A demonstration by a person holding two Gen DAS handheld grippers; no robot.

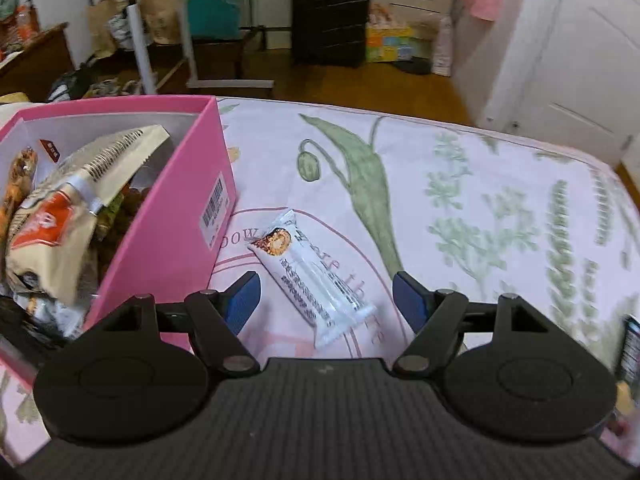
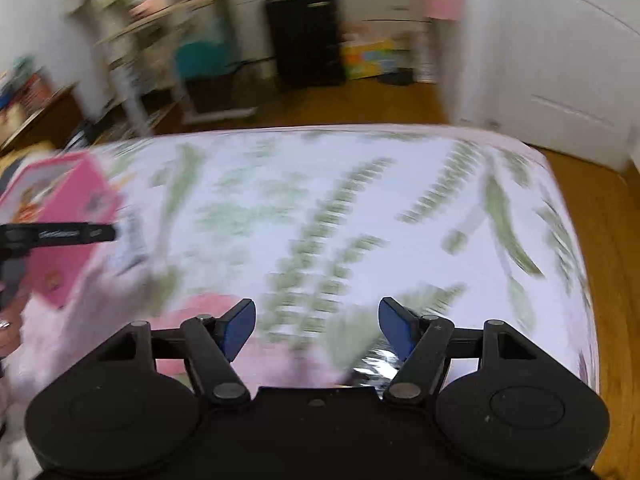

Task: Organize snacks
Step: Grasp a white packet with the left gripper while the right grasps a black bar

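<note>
A white snack bar wrapper [image 1: 310,276] lies on the floral tablecloth [image 1: 460,200], between and just ahead of my open left gripper [image 1: 326,298]. A pink box [image 1: 176,208] at the left holds several snack packets [image 1: 60,208]. In the blurred right wrist view my right gripper [image 2: 316,326] is open and empty above the cloth [image 2: 360,208]; a shiny silver packet [image 2: 374,366] shows just below its right finger. The pink box [image 2: 68,216] and part of the left gripper [image 2: 60,234] are at the far left there.
A dark packet [image 1: 632,344] lies at the right edge of the left wrist view. Beyond the table are a black suitcase [image 1: 330,12], a white door [image 1: 580,60], shelves and bags on a wooden floor.
</note>
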